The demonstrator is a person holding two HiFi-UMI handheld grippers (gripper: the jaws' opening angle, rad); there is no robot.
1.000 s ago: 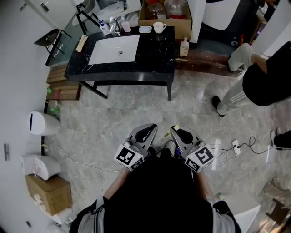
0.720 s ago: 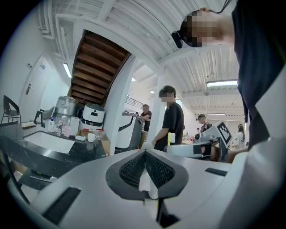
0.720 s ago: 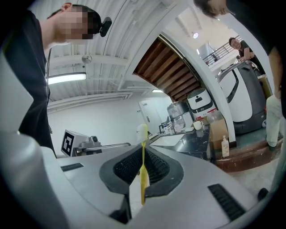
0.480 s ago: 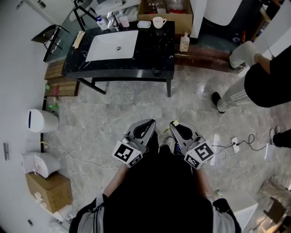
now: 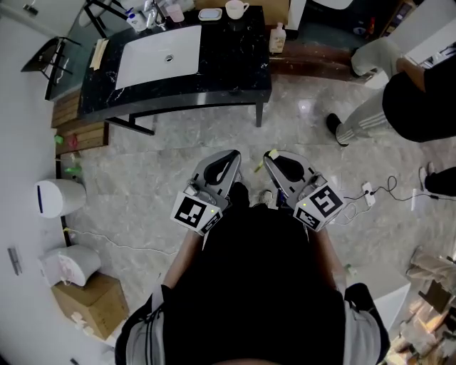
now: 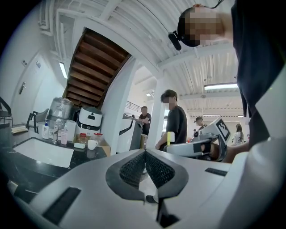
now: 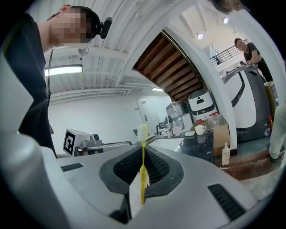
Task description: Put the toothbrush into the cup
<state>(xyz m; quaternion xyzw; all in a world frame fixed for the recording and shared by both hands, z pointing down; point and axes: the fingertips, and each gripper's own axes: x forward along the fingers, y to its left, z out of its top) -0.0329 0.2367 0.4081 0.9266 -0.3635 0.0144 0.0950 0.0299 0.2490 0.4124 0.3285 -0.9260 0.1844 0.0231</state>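
Observation:
My right gripper (image 5: 269,155) is shut on a yellow toothbrush (image 7: 143,166) that stands upright between the jaws, bristle head (image 7: 142,132) on top. Its yellow tip (image 5: 273,153) just shows in the head view. My left gripper (image 5: 232,154) is shut with nothing in it, its pads (image 6: 134,167) pressed together. Both are held close to my body above the floor, well short of the black counter (image 5: 235,64). A white cup (image 5: 234,8) stands at the counter's back edge, small in the right gripper view as the white cup (image 7: 199,129). A pink cup (image 5: 174,13) stands by the tap.
A white sink basin (image 5: 158,55) is set in the counter, with a soap bottle (image 5: 277,38) on the ledge to its right. A person (image 5: 413,78) stands at the right. On the floor are a white bin (image 5: 53,197), a cardboard box (image 5: 89,306) and a cable (image 5: 377,196).
The counter has slid up and left in the head view as I moved closer. Both grippers stay shut and have risen slightly in the frame, the toothbrush still in the right one.

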